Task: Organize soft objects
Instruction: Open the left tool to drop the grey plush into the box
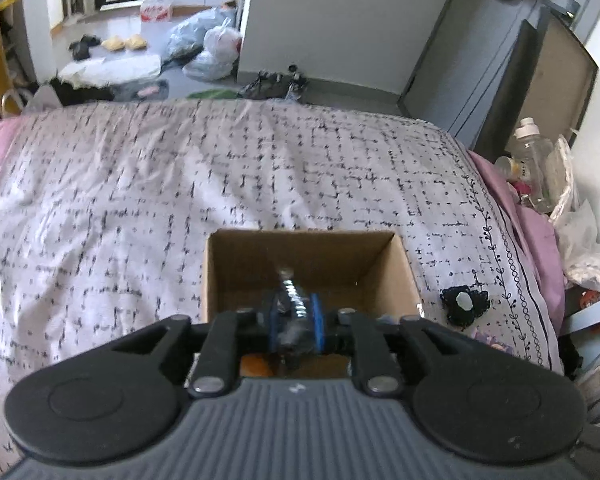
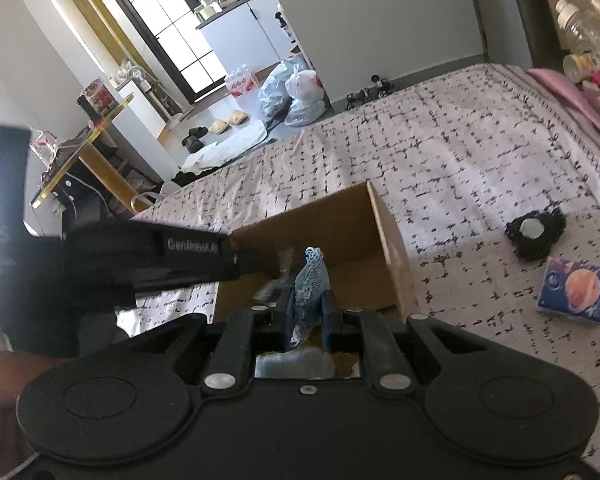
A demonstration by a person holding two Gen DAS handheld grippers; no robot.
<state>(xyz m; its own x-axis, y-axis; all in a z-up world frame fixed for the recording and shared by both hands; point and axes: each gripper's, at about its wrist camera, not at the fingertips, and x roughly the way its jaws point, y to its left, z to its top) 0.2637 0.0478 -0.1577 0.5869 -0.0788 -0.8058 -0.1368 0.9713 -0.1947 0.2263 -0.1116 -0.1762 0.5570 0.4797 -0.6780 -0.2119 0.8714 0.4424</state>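
Left tool: over the open brown cardboard box at the middle of the frame, blue pads loosely around a blurry dark and silver thing; gripped or let go, cannot tell.
Right tool: clamped on a light blue knitted soft piece, sticking up above the box.
Still out: black lacy soft piece with a white middle, lying on the patterned bed cover, right of the box.
Doing it well: lower deep inside, let go slowly, keep the tools from bumping.
Hard to see: box bottom hidden behind tools.
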